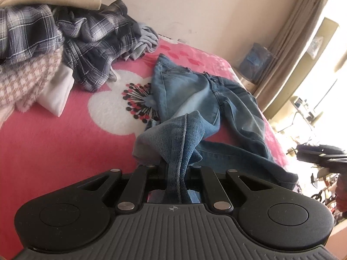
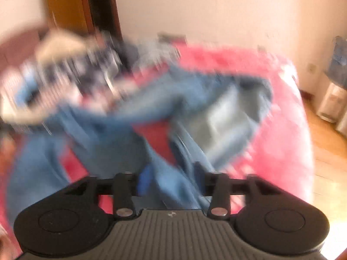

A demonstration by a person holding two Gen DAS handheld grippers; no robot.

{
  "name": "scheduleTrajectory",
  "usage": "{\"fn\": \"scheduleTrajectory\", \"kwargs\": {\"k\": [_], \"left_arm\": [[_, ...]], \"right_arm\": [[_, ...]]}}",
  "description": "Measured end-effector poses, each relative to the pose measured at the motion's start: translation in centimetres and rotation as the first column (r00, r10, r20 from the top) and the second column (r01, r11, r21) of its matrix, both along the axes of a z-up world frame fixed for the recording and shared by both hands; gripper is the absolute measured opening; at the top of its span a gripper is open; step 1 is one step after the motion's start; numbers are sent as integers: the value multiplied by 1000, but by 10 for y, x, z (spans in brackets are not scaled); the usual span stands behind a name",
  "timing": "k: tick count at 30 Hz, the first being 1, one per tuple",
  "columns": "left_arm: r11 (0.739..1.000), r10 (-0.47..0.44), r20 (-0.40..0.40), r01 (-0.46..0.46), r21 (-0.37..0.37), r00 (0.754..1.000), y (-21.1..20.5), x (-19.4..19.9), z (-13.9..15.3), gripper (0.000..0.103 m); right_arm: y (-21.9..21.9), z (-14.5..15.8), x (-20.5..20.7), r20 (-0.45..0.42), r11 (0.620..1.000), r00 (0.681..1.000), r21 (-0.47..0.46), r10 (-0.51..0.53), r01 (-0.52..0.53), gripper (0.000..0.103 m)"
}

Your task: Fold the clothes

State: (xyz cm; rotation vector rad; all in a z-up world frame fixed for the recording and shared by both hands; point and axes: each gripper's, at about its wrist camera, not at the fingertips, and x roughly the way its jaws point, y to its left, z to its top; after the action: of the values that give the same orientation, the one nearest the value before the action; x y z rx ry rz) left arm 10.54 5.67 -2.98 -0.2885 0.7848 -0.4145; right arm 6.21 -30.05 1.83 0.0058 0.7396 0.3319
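Left wrist view had the clearest story: the left gripper (image 1: 175, 169) was pinched tight on a bunched fold of the jeans (image 1: 208, 99), seam running straight up between the fingers, denim trailing back through the gap toward the camera. That end was lifted a bit off the pink blanket (image 1: 54, 143), probably so the leg could be dragged or flipped without rumpling the rest. Beyond the grip, the jeans sprawled across the right half of the bed, waistband at the far end, legs coming near, one leg curling off toward the right edge. So not a tidy fold at that moment, more like mid-arrangement, though which stage was hard to call.

The right gripper (image 2: 171, 177) was a blurry mess in its own view. Denim sat between its fingers, which stood fairly wide apart, but whether they actually clamped anything couldn't be told. In the left wrist view it showed as a dark shape at the right edge, off the bed's side.

Further out, a pile of plaid shirts (image 1: 86, 41) sat at the far left with a houndstooth piece (image 1: 26, 80) and something white (image 1: 58, 91) nearer, likely parked there to keep the middle of the blanket free for folding. A curtain (image 1: 299, 34) hung far right.
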Motion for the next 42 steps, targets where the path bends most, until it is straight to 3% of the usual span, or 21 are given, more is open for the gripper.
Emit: {"fn": "scheduleTrajectory", "kwargs": {"k": [3, 8, 10, 11, 12, 14, 18, 25, 31, 32, 33, 35, 37, 38, 39, 40, 41, 42], "left_arm": [[1000, 4, -1, -4, 1, 1000, 0, -1, 0, 8], [1000, 6, -7, -6, 4, 1000, 1, -1, -1, 9], [1000, 6, -10, -6, 5, 1000, 2, -2, -1, 9], [1000, 6, -11, -6, 6, 1000, 2, -2, -1, 9], [1000, 6, -13, -6, 6, 1000, 3, -2, -2, 9], [1000, 7, -15, -7, 7, 1000, 3, -2, -2, 10], [1000, -12, -24, 12, 11, 1000, 4, 0, -4, 11], [999, -46, -32, 47, 20, 998, 2, 3, -7, 13], [998, -40, -32, 41, 39, 999, -2, 6, -9, 13], [998, -37, -34, 39, 43, 999, -2, 6, -9, 13], [998, -35, -35, 37, 48, 999, -2, 5, -9, 13], [998, -31, -38, 33, 57, 999, -3, 4, -9, 13], [997, -29, -45, 31, 65, 999, -3, 3, -9, 13], [997, -32, -47, 35, 70, 998, -4, 2, -10, 13], [997, -33, -47, 36, 73, 998, -4, 1, -10, 13], [996, -33, -46, 37, 76, 998, -5, 1, -10, 13], [997, -36, -47, 39, 74, 998, -4, 1, -10, 14], [997, -39, -48, 42, 70, 998, -3, 1, -10, 14]], "right_arm": [[31, -7, 14, 53, 993, 993, -50, 105, -102, 91], [71, -60, 68, -62, 976, 984, -129, 166, -173, 90], [82, -84, 80, -165, 966, 967, -143, 192, -216, 65], [86, -92, 81, -208, 960, 959, -164, 190, -225, 43], [89, -95, 75, -208, 952, 959, -196, 194, -235, 23], [88, -87, 56, -195, 934, 952, -228, 234, -276, 2], [65, -44, 12, -189, 887, 907, -209, 376, -411, 2], [54, -23, 16, -225, 886, 899, -195, 377, -420, 0], [46, -8, 22, -257, 890, 894, -180, 367, -418, 7], [45, -5, 23, -263, 891, 893, -178, 365, -417, 24], [43, -3, 24, -268, 892, 892, -176, 364, -417, 51], [47, -5, 24, -279, 888, 888, -184, 364, -422, 75], [52, -8, 23, -290, 882, 885, -194, 366, -428, 76], [54, -10, 23, -295, 880, 883, -200, 366, -432, 71], [57, -11, 23, -301, 877, 881, -205, 366, -435, 48], [59, -13, 22, -306, 874, 879, -210, 367, -438, 32], [62, -15, 22, -311, 871, 876, -215, 367, -441, 30], [64, -17, 22, -317, 868, 874, -220, 367, -445, 12]]}}
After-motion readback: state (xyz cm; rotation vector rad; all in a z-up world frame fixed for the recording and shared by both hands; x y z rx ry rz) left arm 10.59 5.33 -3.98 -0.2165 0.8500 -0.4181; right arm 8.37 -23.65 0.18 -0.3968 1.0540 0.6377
